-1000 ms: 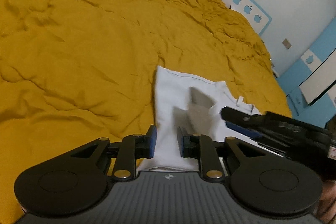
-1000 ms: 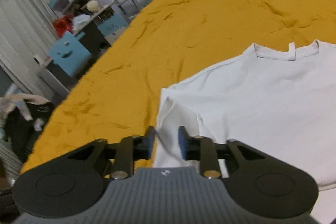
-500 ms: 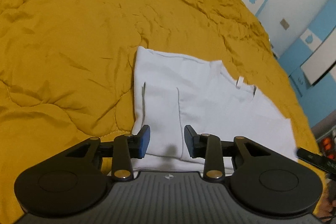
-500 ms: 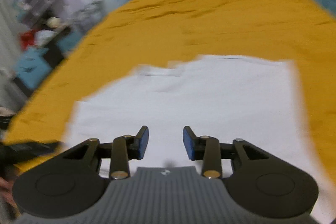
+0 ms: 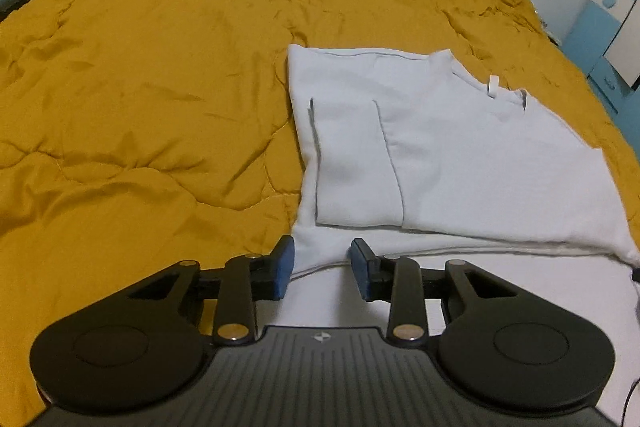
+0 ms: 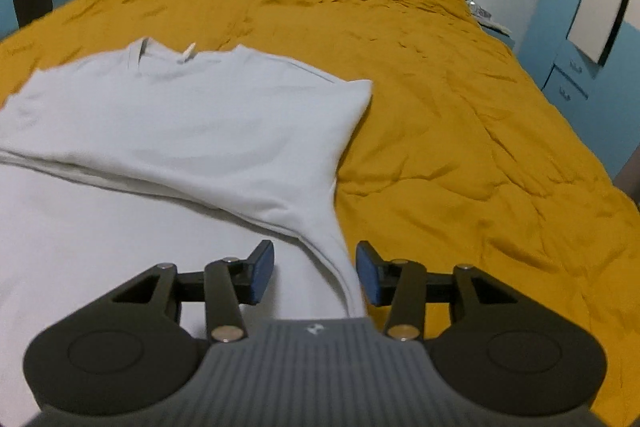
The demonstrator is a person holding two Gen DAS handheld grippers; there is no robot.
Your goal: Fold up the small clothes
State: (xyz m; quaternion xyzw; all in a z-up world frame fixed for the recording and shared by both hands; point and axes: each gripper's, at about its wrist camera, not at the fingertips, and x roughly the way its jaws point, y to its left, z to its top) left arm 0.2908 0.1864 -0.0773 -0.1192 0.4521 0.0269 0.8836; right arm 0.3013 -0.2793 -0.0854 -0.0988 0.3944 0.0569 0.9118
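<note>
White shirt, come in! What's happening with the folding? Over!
Left gripper open over the white shirt, near edge. Right gripper opening, shirt's side edge between its jaws, not pinched. Sleeve folded in. Nothing else on the yellow quilt.

We see a bed point(image 5: 160, 87) under a creased mustard quilt point(image 6: 460, 131) | on the quilt, we find one white shirt point(image 5: 460, 155), flat, one sleeve folded in | pillow at head, half hidden
</note>
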